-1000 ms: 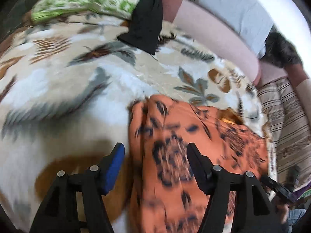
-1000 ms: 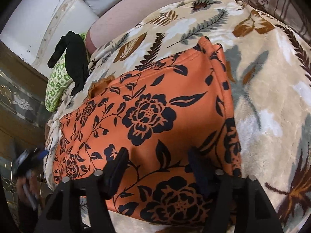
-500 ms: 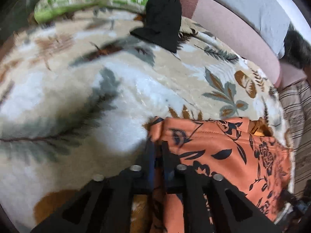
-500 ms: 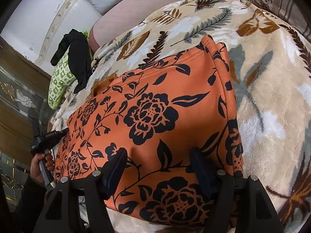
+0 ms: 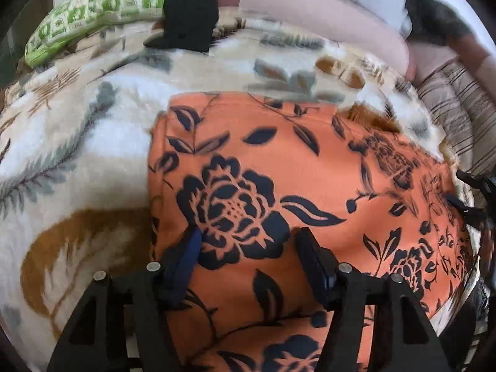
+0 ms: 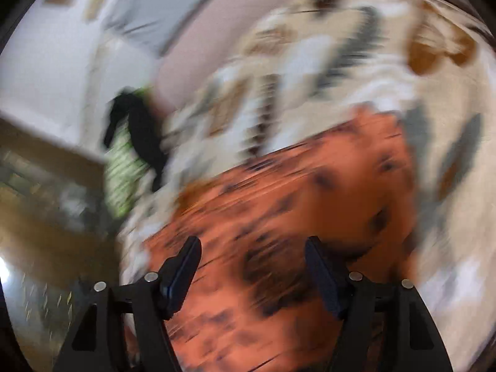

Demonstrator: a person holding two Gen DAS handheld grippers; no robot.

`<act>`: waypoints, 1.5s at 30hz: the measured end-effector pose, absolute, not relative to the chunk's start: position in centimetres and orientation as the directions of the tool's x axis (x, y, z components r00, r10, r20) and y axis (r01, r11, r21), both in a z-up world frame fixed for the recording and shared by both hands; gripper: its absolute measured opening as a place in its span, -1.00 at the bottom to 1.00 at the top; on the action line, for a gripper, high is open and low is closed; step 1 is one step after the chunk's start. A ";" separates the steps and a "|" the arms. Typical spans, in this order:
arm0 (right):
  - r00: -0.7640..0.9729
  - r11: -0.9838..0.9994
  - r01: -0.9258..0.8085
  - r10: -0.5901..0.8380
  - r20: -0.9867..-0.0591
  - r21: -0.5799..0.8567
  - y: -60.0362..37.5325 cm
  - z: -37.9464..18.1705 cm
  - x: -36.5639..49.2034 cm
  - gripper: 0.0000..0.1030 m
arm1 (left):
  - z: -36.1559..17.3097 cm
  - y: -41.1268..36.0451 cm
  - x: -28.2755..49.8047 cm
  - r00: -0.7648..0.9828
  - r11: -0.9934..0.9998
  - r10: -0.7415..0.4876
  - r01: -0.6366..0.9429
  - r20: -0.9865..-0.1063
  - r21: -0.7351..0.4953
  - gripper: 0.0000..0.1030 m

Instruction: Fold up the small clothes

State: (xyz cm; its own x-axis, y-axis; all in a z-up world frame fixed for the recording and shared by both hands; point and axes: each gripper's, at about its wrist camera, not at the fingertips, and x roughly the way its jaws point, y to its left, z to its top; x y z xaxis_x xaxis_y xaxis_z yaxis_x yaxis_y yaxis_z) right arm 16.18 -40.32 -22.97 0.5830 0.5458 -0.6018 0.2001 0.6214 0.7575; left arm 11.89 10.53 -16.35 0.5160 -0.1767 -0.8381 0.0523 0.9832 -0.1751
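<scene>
On the bed, atop a cream blanket printed with grey and brown leaves, an orange garment was spread flat in a roughly rectangular, apparently already folded shape. It was patterned with large dark roses and leaves, and a stitched hem was seen along its far edge. The cloth was judged light, soft and limp (likely to sag and slide on itself when lifted), so a hold at a corner or along a folded edge, with all layers pinched together, was thought safest. The left claw was seen with its jaws having just opened, spread apart over the near part of the garment with nothing gripped between them. The right claw was likewise seen spread wide and empty above the orange cloth, its jaws having just narrowed slightly; that view was badly smeared. A green patterned pillow and a black cloth were seen at the far side.
</scene>
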 end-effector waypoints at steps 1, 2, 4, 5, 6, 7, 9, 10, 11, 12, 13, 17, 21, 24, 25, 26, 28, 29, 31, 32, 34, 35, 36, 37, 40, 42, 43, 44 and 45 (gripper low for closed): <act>0.623 0.511 0.242 0.570 -0.536 0.825 -41.9 -23.9 15.7 0.22 | -15.7 10.5 11.5 0.519 0.988 -0.151 0.051 -0.842 -0.145 0.21; 0.653 0.448 0.266 0.568 -0.501 0.854 -42.9 -23.9 15.0 0.22 | -15.1 10.6 11.1 0.525 0.989 -0.144 0.049 -0.839 -0.139 0.21; 0.658 0.517 0.239 0.536 -0.528 0.822 -42.5 -22.1 14.7 0.27 | -13.8 10.9 10.6 0.557 0.985 -0.169 0.056 -0.813 -0.166 0.25; 0.649 0.540 0.189 0.558 -0.517 0.820 -41.6 -21.2 15.1 0.34 | -13.5 11.1 10.7 0.565 0.983 -0.177 0.064 -0.806 -0.171 0.25; 0.621 0.537 0.141 0.606 -0.497 0.832 -40.6 -20.7 15.9 0.38 | -13.3 11.3 11.1 0.576 0.982 -0.183 0.063 -0.797 -0.179 0.25; 0.597 0.540 0.114 0.634 -0.492 0.834 -39.9 -20.5 16.7 0.38 | -13.5 11.7 11.8 0.580 0.981 -0.181 0.049 -0.794 -0.188 0.26; 0.581 0.609 0.102 0.605 -0.544 0.787 -39.3 -20.6 18.6 0.39 | -14.6 12.9 13.4 0.541 0.967 -0.218 0.007 -0.813 -0.254 0.30; 0.590 0.653 0.156 0.540 -0.600 0.741 -40.0 -21.3 19.5 0.39 | -15.4 13.5 14.3 0.509 0.954 -0.256 -0.004 -0.822 -0.300 0.36; 0.607 0.646 0.220 0.496 -0.621 0.731 -41.0 -22.1 19.6 0.37 | -16.0 13.8 14.7 0.501 0.949 -0.266 -0.013 -0.824 -0.314 0.36; 0.661 0.551 0.278 0.485 -0.573 0.787 -42.6 -22.9 18.9 0.31 | -16.4 14.2 14.7 0.516 0.952 -0.251 -0.021 -0.819 -0.305 0.36; 0.685 0.505 0.296 0.480 -0.548 0.811 -43.1 -22.9 18.3 0.31 | -16.4 14.3 14.5 0.534 0.960 -0.225 -0.022 -0.815 -0.280 0.36; 0.680 0.567 0.164 0.528 -0.509 0.807 -39.9 -19.7 15.6 0.40 | -16.0 15.2 13.7 0.549 0.977 -0.066 -0.133 -0.833 -0.165 0.36; 0.590 0.664 0.224 0.490 -0.641 0.713 -39.1 -21.8 15.3 0.34 | -14.0 15.5 11.3 0.581 0.956 -0.116 -0.155 -0.805 -0.249 0.36; 0.646 0.636 0.252 0.451 -0.616 0.730 -40.0 -19.8 13.0 0.24 | -11.7 13.7 8.4 0.630 0.966 -0.146 -0.076 -0.763 -0.248 0.42; 0.658 0.665 0.224 0.435 -0.614 0.712 -39.4 -18.6 12.0 0.27 | -11.3 13.0 7.6 0.637 0.967 -0.156 -0.055 -0.755 -0.247 0.49; 0.666 0.666 0.202 0.444 -0.600 0.718 -38.8 -17.9 11.0 0.33 | -11.0 11.8 6.8 0.638 0.969 -0.182 -0.014 -0.748 -0.248 0.50; 0.655 0.635 0.157 0.506 -0.561 0.757 -37.5 -17.1 8.5 0.41 | -11.2 9.7 6.3 0.635 0.967 -0.226 0.057 -0.738 -0.247 0.51; 0.645 0.620 0.147 0.531 -0.549 0.771 -36.9 -17.2 7.0 0.42 | -11.7 8.8 6.0 0.626 0.968 -0.236 0.081 -0.743 -0.239 0.51; 0.609 0.587 0.147 0.580 -0.540 0.796 -35.6 -18.7 4.5 0.44 | -13.4 7.8 6.0 0.591 0.965 -0.254 0.103 -0.765 -0.241 0.51; 0.597 0.581 0.190 0.572 -0.562 0.792 -35.8 -20.0 3.1 0.44 | -15.0 7.6 6.3 0.554 0.965 -0.260 0.113 -0.791 -0.239 0.51; 0.616 0.524 0.311 0.524 -0.588 0.793 -37.4 -22.8 1.0 0.44 | -16.5 7.9 6.6 0.517 0.971 -0.231 0.078 -0.824 -0.224 0.49; 0.669 0.424 0.330 0.525 -0.526 0.843 -38.5 -23.7 -0.8 0.36 | -16.0 7.9 6.2 0.544 0.971 -0.234 0.085 -0.806 -0.225 0.49; 0.703 0.382 0.350 0.496 -0.510 0.855 -39.2 -23.6 -2.4 0.40 | -15.1 7.9 5.9 0.546 0.975 -0.215 0.070 -0.810 -0.211 0.49; 0.712 0.422 0.375 0.438 -0.548 0.825 -39.4 -22.7 -3.7 0.40 | -14.5 8.0 5.6 0.551 0.975 -0.211 0.060 -0.808 -0.213 0.49; 0.707 0.496 0.318 0.444 -0.551 0.808 -38.3 -20.9 -4.6 0.45 | -12.7 8.0 4.7 0.585 0.974 -0.215 0.074 -0.782 -0.212 0.50; 0.691 0.469 0.309 0.486 -0.534 0.827 -37.3 -21.0 -4.7 0.45 | -12.1 7.9 4.2 0.597 0.975 -0.216 0.084 -0.773 -0.208 0.51; 0.686 0.443 0.316 0.504 -0.524 0.839 -37.2 -21.5 -5.0 0.45 | -12.3 8.0 4.0 0.594 0.975 -0.213 0.082 -0.776 -0.205 0.51; 0.677 0.410 0.325 0.528 -0.512 0.853 -36.6 -22.2 -4.9 0.45 | -12.5 8.1 3.9 0.589 0.976 -0.208 0.075 -0.781 -0.203 0.51; 0.664 0.382 0.332 0.554 -0.502 0.862 -35.8 -23.1 -4.6 0.45 | -13.2 8.3 4.0 0.573 0.977 -0.203 0.062 -0.794 -0.204 0.52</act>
